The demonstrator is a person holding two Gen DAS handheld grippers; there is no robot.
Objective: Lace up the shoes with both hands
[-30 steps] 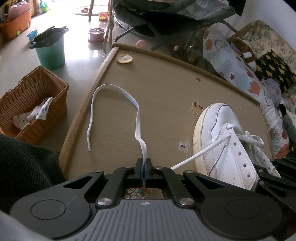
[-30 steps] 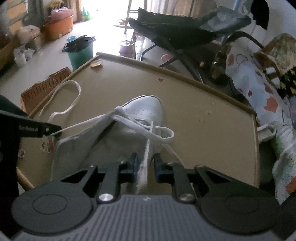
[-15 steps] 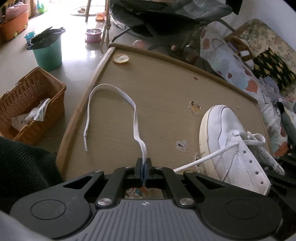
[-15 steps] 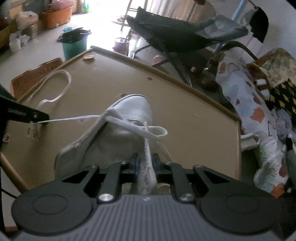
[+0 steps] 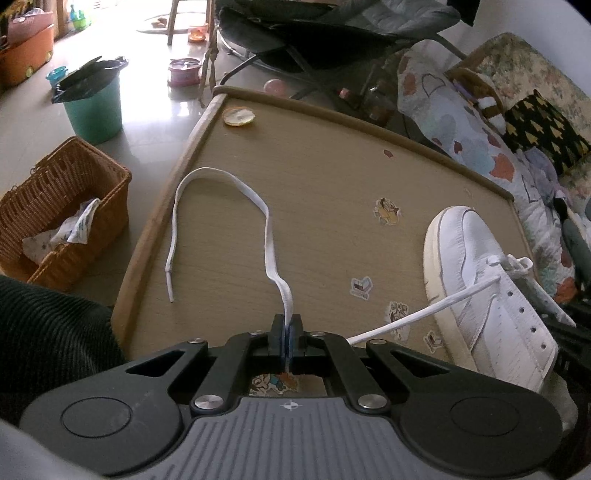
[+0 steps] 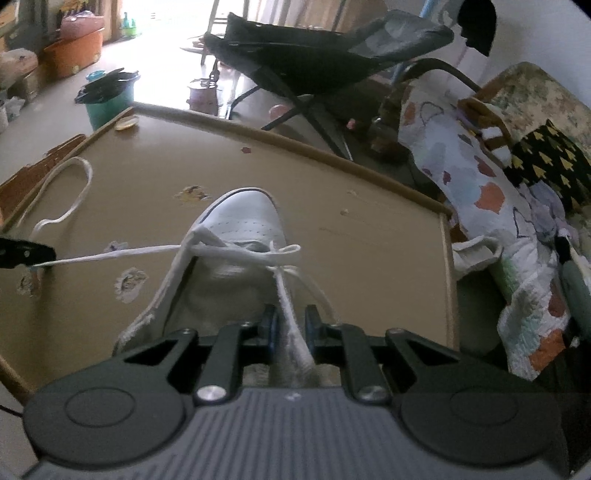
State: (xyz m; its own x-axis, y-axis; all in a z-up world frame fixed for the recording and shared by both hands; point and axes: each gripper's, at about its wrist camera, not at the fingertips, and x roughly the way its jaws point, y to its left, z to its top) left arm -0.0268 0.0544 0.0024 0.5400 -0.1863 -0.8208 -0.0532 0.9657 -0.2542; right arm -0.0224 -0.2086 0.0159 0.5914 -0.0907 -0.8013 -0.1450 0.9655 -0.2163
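Observation:
A white sneaker [image 5: 465, 251] lies on the tan table [image 5: 332, 177], toe pointing away; the right wrist view looks down along the sneaker [image 6: 247, 218] from its heel. My left gripper [image 5: 287, 326] is shut on the white lace [image 5: 266, 214]. Beyond the grip, the lace's free end loops across the table. A taut strand [image 5: 424, 314] runs from a front eyelet to that gripper, whose tip [image 6: 26, 254] shows at the right wrist view's left edge. My right gripper [image 6: 291, 325] is shut on the lace's other end [image 6: 291, 314], above the shoe's opening.
A wicker basket [image 5: 74, 192] and a teal bin [image 5: 96, 107] stand on the floor left of the table. A yellow disc [image 5: 239, 116] lies at the far left corner. Stickers dot the tabletop. A dark folding chair [image 5: 332, 33] and a quilt-covered sofa [image 5: 461, 129] lie beyond.
The sneaker has slid to the right in the left wrist view, and the strand to my left gripper has pulled straighter. My right gripper has shifted and turned with its lace end. The left gripper kept still.

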